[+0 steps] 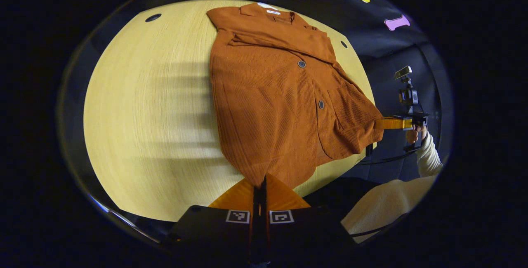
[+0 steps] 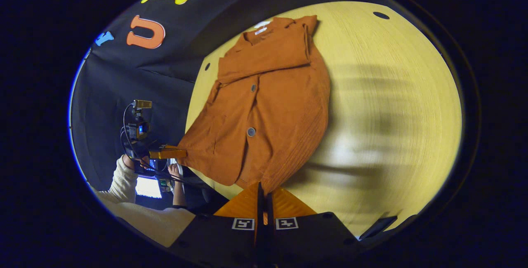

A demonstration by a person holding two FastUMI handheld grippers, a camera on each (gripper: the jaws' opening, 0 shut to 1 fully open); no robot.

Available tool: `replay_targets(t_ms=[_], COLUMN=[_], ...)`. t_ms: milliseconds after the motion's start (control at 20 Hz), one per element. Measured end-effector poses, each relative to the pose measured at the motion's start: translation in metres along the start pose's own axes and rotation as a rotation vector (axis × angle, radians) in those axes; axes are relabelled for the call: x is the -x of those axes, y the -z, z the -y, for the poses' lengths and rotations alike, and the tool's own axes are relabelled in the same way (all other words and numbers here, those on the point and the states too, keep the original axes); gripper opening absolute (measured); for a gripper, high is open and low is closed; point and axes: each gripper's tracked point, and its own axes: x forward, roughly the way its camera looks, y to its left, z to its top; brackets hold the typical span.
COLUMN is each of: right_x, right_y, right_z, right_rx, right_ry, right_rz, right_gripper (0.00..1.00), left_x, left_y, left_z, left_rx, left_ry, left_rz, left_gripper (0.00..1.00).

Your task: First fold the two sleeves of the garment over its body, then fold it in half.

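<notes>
The pale wooden table (image 1: 136,107) takes up most of both views, and the rust-orange garment (image 1: 268,95) lies across it, collar toward the top of each frame and hem toward the bottom. Both sleeves appear already folded across the chest, as a band just below the collar, so by my judgement the fold in half is the step in hand. In the left gripper view the left gripper (image 1: 262,183) sits at the bottom centre, its jaws closed to a thin slit with the hem edge pinched between them. In the right gripper view the right gripper (image 2: 261,189) at the bottom centre is likewise closed tight on the other hem corner. Seen from the left gripper view, at the right edge of the frame, that corner is lifted off the table past its edge while the rest of the cloth lies flat. The biggest risk, I think, is uneven travel: if one corner leads, the hem will land skewed against the shoulders. Dragging low could pull the body along and spill the folded sleeves (image 2: 268,55) out of place. Smaller still, a thin bite on this ribbed fabric might slip mid-carry, and the two buttons (image 1: 301,64) could snag.
</notes>
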Motion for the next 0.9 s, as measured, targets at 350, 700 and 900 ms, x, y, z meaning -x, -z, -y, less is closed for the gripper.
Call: replay_targets(t_ms=[350, 700, 900], right_x=[0.027, 0.038, 0.03], right_y=[-0.065, -0.154, -0.211], right_z=[-0.047, -0.069, -0.073], right_rx=[0.073, 0.105, 0.078], right_ry=[-0.023, 0.01, 0.022], right_rz=[0.087, 0.173, 0.231], right_gripper=[0.04, 0.04, 0.04], left_x=[0.052, 0.078, 0.088], left_y=[-0.08, -0.178, -0.236], left_z=[0.006, 0.012, 0.011], left_rx=[-0.173, -0.27, -0.213], left_ry=[-0.051, -0.052, -0.012], left_rz=[0.11, 0.241, 0.327], left_gripper=[0.04, 0.04, 0.04])
